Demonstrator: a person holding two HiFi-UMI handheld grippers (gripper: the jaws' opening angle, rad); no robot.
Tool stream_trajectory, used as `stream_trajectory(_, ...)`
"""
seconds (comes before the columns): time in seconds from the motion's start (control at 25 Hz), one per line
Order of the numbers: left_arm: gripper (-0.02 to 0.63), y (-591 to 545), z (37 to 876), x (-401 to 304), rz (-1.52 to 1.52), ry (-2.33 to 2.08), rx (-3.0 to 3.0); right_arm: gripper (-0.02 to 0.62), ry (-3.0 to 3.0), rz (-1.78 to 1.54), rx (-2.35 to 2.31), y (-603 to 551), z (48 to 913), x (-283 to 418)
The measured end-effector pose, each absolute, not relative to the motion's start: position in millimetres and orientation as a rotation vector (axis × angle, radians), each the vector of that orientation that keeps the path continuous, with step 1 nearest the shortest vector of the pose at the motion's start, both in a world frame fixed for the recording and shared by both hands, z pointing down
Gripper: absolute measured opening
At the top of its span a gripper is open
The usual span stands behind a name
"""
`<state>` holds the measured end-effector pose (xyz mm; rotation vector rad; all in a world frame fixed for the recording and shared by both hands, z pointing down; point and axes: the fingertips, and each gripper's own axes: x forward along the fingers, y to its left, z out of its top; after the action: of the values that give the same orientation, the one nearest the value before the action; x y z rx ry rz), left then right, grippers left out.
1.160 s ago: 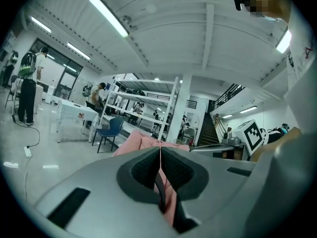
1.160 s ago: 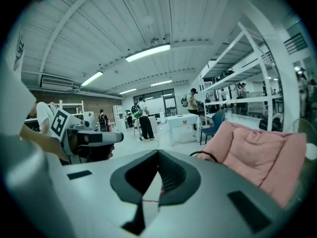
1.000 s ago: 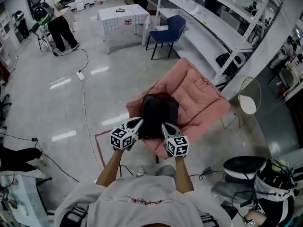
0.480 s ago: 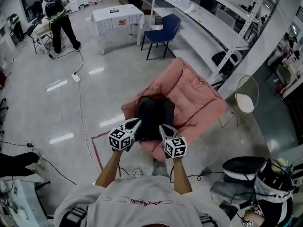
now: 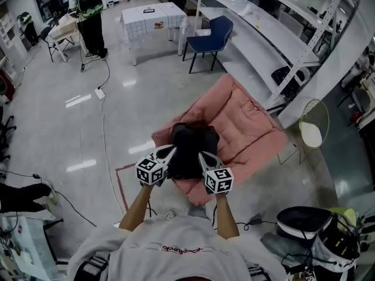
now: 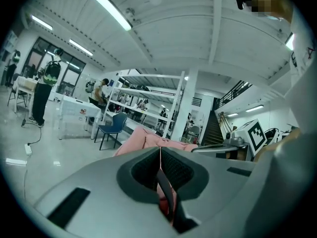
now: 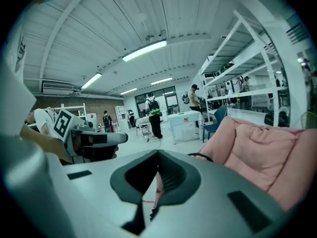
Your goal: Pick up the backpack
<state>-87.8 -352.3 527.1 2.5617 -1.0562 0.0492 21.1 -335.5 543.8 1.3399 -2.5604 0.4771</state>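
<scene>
Slumped on the seat of the pink chair (image 5: 249, 119), the black backpack (image 5: 192, 148) looked soft and floppy, best pinched by a strap or top handle; the left gripper (image 5: 171, 151) and right gripper (image 5: 201, 156), both with jaws closed together, hovered over the chair's front edge

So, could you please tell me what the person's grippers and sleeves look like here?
The left gripper and the right gripper look alike: pale grey jaws tapering to a point, lined with dark textured pads, each carrying a white cube printed with black square markers. The person wears a light grey short-sleeved T-shirt with small red lettering on the chest.
</scene>
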Motion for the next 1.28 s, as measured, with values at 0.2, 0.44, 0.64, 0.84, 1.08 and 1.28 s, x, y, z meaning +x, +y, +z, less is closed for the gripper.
stream_trajectory(0.2,0.015,-388,526,-77,0.056,-1.104,2.546,0.018,-2.579,0.478,1.3,-373,544,36)
stream_trajectory(0.44,0.015,-424,530,-59,0.08,-1.174,2.514,0.018,-2.6,0.491,1.247,-411,546,67)
stream_trajectory(0.64,0.015,-446,534,-49,0.1,-1.236,2.479,0.018,-2.62,0.498,1.203,-436,549,89)
stream_trajectory(0.84,0.015,-455,542,-42,0.129,-1.27,2.448,0.018,-2.623,0.514,1.182,-453,556,107)
stream_trajectory(1.08,0.015,-457,570,-46,0.165,-1.273,2.405,0.018,-2.612,0.559,1.162,-457,580,111)
stream_trajectory(1.28,0.015,-438,609,-50,0.207,-1.249,2.336,0.018,-2.539,0.658,1.168,-433,622,118)
